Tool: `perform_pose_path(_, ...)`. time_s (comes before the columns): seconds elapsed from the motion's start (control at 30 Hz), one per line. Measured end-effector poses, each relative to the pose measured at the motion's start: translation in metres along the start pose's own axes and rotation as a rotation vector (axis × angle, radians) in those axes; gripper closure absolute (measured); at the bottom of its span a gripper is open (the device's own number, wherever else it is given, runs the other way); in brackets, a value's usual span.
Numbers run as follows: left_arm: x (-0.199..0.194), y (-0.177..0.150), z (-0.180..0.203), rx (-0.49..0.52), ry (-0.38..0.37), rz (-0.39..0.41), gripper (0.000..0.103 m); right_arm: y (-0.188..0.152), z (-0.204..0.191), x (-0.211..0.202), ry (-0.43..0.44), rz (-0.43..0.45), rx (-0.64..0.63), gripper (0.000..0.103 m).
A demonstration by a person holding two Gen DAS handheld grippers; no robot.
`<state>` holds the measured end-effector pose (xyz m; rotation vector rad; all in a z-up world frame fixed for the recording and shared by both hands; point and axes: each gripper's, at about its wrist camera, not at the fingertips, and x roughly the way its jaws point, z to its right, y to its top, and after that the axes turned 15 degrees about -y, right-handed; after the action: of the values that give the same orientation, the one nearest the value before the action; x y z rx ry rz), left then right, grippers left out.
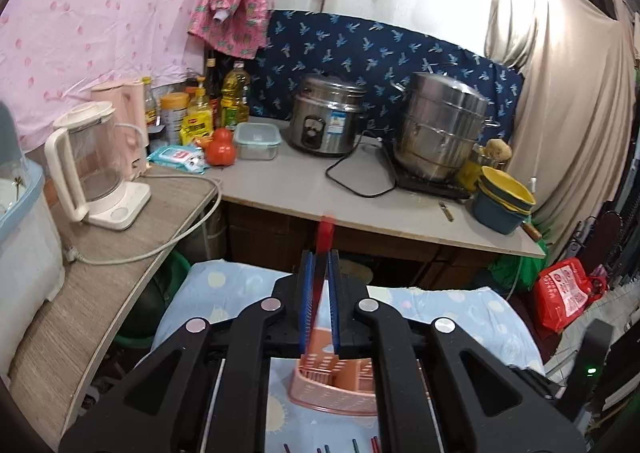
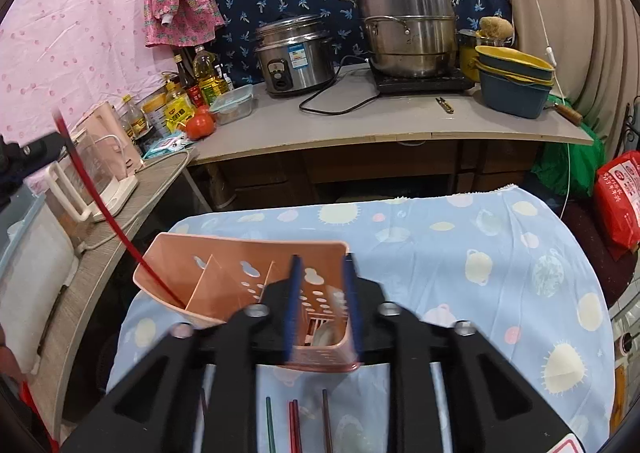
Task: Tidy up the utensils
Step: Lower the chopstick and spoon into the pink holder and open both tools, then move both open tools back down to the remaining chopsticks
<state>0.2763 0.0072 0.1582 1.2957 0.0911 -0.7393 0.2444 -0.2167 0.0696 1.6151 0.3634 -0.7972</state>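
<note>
Red chopstick (image 1: 325,249): clamped betw. the blue pads of the left gripper (image 1: 320,281); jaws nearly closed on it.
Long axis: in left wrist view it runs up-down at frame centre, tip pointing up toward the counter edge. In right wrist view the same stick (image 2: 100,209) slants from upper left down to lower centre-left, lower end inside the left compartment of the pink holder (image 2: 240,281).
Left view only: stick seen end-on betw. pads; holder (image 1: 332,389) sits low in frame, partly hidden behind gripper body; loose sticks barely show at bottom edge.
Right view only: full length of the red stick; holder's dividers & cut-out holes; part of the left gripper at far left edge; spare chopsticks (image 2: 296,425) (green, red, brown) lying on the cloth at bottom centre, behind the gripper.
Right gripper (image 2: 322,301): jaws apart, moderately open. Pads straddle the holder's right end compartment; actual contact can't be told, nothing clearly held.
Surface: table w/ light blue cloth (image 2: 460,253), planet & sun print; holder stands on its left-centre part.
Room: grey counter (image 2: 360,125) across upper frame w/ rice cooker (image 2: 294,57), steel steamer pot (image 2: 406,21), blue-yellow basins (image 2: 514,81), oil bottles, red tomato-like item. Side shelf at left w/ glass kettle (image 1: 94,161). Pink & navy printed cloths on wall.
</note>
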Motion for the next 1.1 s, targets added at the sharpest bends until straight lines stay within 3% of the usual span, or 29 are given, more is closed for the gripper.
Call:
perform_pose_path(0.03, 0.001, -0.003, -0.001, 0.004, 0.009, -0.004, 0.087, -0.002, 0.001, -0.003, -0.007, 0.01, 0.002, 0.062)
perform_pose_path(0.07, 0.0, -0.007, -0.002, 0.001, 0.024, -0.006, 0.073, -0.004, 0.002, -0.007, -0.01, 0.021, 0.002, 0.062)
perform_pose_path(0.13, -0.004, -0.012, -0.003, -0.007, 0.037, 0.003, 0.061, -0.007, 0.003, -0.014, -0.012, 0.031, -0.002, 0.06)
perform_pose_path(0.67, -0.062, -0.063, 0.015, 0.006, 0.067, -0.024, 0.061, -0.059, 0.02, -0.085, 0.002, 0.046, -0.014, 0.057)
perform_pose_path(1.1, -0.108, -0.111, 0.021, -0.022, 0.066, -0.063, 0.061, -0.119, 0.029, -0.122, -0.003, -0.001, -0.042, 0.057)
